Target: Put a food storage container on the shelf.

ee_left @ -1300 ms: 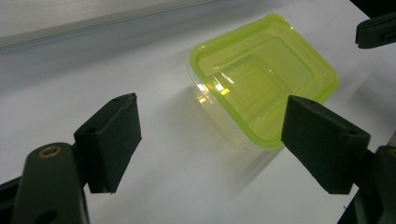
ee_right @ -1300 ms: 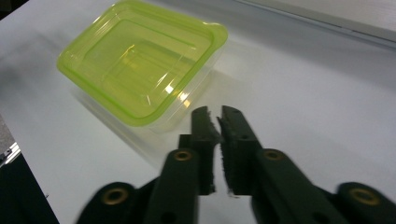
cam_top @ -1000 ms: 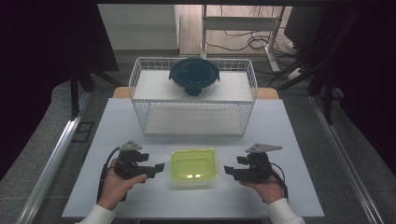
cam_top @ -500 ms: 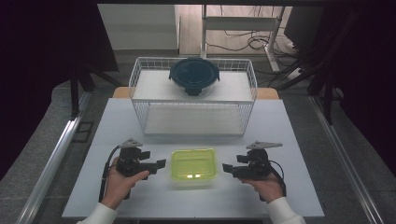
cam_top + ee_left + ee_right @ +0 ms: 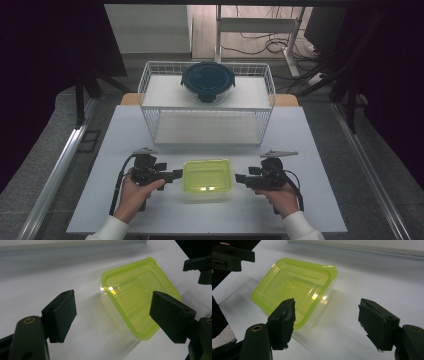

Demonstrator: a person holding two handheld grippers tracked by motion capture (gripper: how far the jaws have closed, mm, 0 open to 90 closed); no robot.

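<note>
A clear rectangular container with a yellow-green lid [image 5: 207,177] lies on the white table near its front edge. My left gripper [image 5: 176,173] is held level just left of it and points at it, jaws open and empty. In the left gripper view the container [image 5: 135,302] lies ahead of the left gripper [image 5: 113,293]. My right gripper [image 5: 239,178] points at the container's right side. It is open; its jaws have just been closing a little, and they grip nothing. The right gripper view has the container [image 5: 292,285] ahead-left of the right gripper [image 5: 325,302].
A white wire basket [image 5: 150,107] stands at the back of the table. A round container with a dark blue lid [image 5: 207,80] rests on its top. Bare table [image 5: 320,150] lies either side of the hands. Dark stands and cables surround the table.
</note>
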